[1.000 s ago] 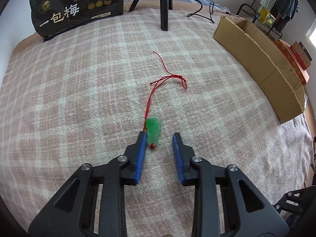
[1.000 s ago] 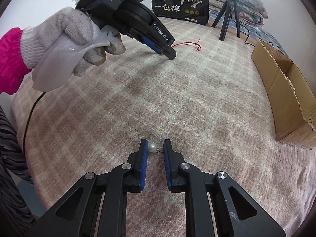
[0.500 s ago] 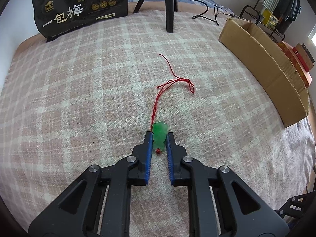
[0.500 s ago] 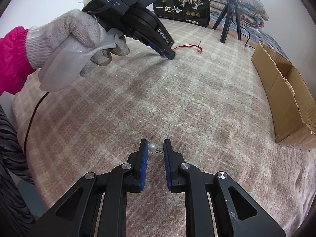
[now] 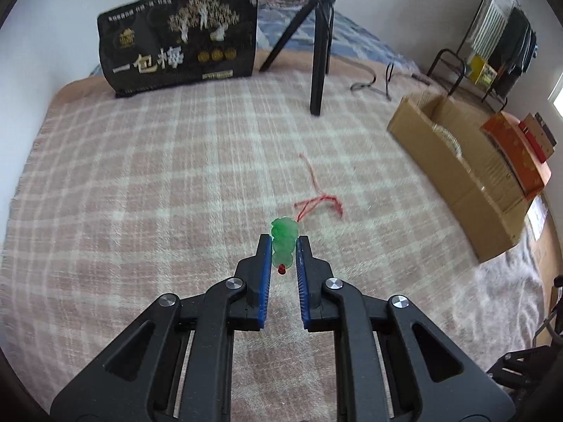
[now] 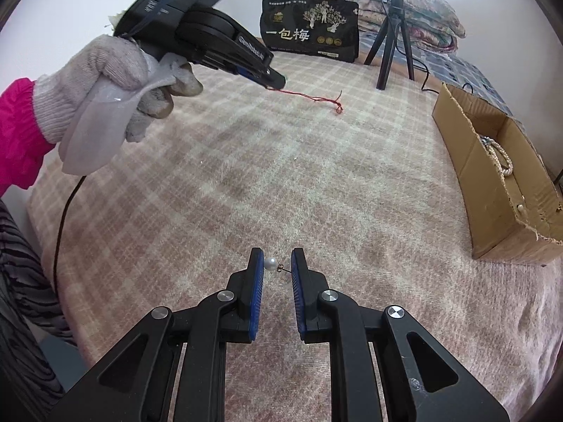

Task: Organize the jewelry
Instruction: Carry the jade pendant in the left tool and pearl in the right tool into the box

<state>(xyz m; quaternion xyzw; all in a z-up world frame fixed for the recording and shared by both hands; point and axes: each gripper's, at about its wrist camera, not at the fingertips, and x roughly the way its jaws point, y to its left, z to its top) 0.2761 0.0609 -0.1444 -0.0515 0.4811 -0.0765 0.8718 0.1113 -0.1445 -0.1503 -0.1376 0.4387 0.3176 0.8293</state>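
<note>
My left gripper (image 5: 283,246) is shut on a green jade pendant (image 5: 284,242) and holds it above the blanket; its red cord (image 5: 318,200) trails down onto the plaid blanket (image 5: 140,190). In the right wrist view the left gripper (image 6: 278,79) is lifted, with the red cord (image 6: 316,96) hanging from its tip. My right gripper (image 6: 277,263) holds a pearl earring (image 6: 270,263) between its pads, the pearl against the left pad and the hook touching the right one. A cardboard box (image 6: 492,176) at the right holds a pearl necklace (image 6: 499,156).
A black printed bag (image 5: 183,49) stands at the far edge. A tripod (image 5: 318,35) with a ring light stands beside it, its cable (image 5: 373,81) on the blanket. The cardboard box (image 5: 457,172) lies along the right side. A clothes rack stands beyond it.
My left gripper closed on the jade pendant and lifted it off the blanket, dragging the red cord. My right gripper stayed in place, holding the pearl earring.
</note>
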